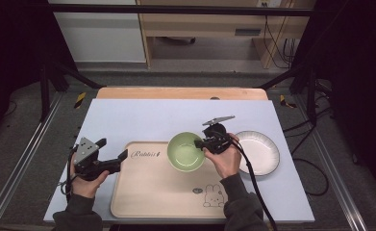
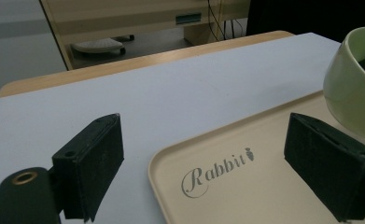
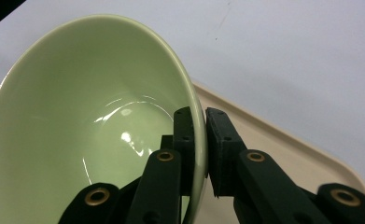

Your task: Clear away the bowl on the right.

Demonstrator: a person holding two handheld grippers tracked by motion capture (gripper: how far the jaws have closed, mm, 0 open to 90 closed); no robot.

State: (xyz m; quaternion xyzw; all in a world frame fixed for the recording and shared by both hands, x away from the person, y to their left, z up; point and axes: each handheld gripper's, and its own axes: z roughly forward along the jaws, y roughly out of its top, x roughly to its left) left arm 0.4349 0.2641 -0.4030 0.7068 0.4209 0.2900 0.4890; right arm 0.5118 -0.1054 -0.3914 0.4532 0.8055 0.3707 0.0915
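A pale green bowl (image 1: 185, 151) hangs over the far right corner of the beige tray (image 1: 152, 192). My right gripper (image 1: 201, 143) is shut on the bowl's right rim, one pad inside and one outside, as the right gripper view shows at the bowl (image 3: 77, 116) and the right gripper (image 3: 201, 140). My left gripper (image 1: 123, 155) rests at the tray's left edge, pointing right. Its jaws stand wide apart in the left gripper view, the left gripper (image 2: 217, 163) straddling the tray corner (image 2: 208, 186) with the "Rabbit" print. The bowl (image 2: 353, 88) shows at that view's right edge.
A white plate (image 1: 260, 151) with a dark rim lies on the light blue mat (image 1: 142, 115) right of the tray. A rabbit drawing marks the tray's near right corner. The wooden table edge and a black frame lie beyond the mat.
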